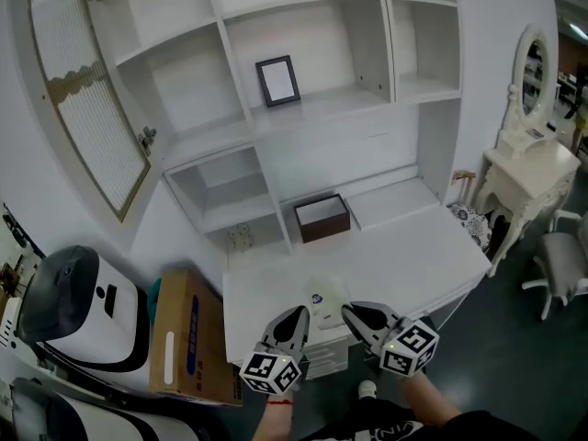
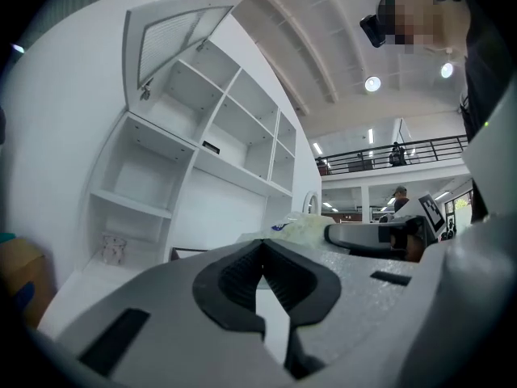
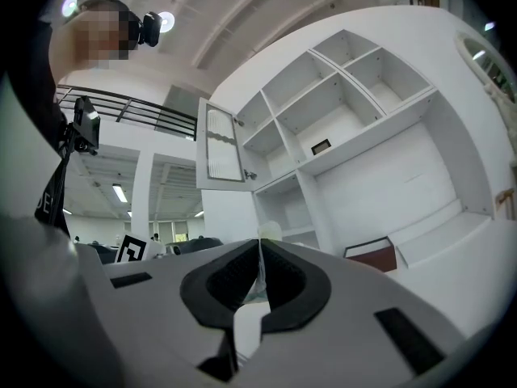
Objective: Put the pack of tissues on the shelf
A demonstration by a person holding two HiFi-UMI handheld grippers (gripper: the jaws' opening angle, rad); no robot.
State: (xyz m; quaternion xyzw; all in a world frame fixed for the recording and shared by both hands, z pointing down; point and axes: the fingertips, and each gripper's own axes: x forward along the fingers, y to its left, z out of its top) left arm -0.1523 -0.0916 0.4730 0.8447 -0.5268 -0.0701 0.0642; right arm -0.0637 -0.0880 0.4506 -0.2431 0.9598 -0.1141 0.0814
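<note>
The pack of tissues (image 1: 326, 302) is a pale, soft packet with a blue mark, held low over the front edge of the white desk (image 1: 413, 255). My right gripper (image 1: 356, 317) is shut on it. A thin edge of the wrapper shows pinched between its jaws (image 3: 260, 247), and the pack (image 3: 270, 231) bulges just above them. My left gripper (image 1: 296, 322) sits at the pack's left side with its jaws shut (image 2: 259, 249). The pack (image 2: 303, 225) lies just past its tips; no grip on it shows. The white shelf unit (image 1: 303, 108) rises behind the desk.
A dark picture frame (image 1: 277, 81) stands on a middle shelf. A brown open box (image 1: 322, 217) sits at the desk's back, with a small cup (image 1: 240, 235) in a low cubby. A cabinet door (image 1: 87, 90) hangs open at upper left. Cardboard box (image 1: 188, 333) left, white vanity (image 1: 528, 168) right.
</note>
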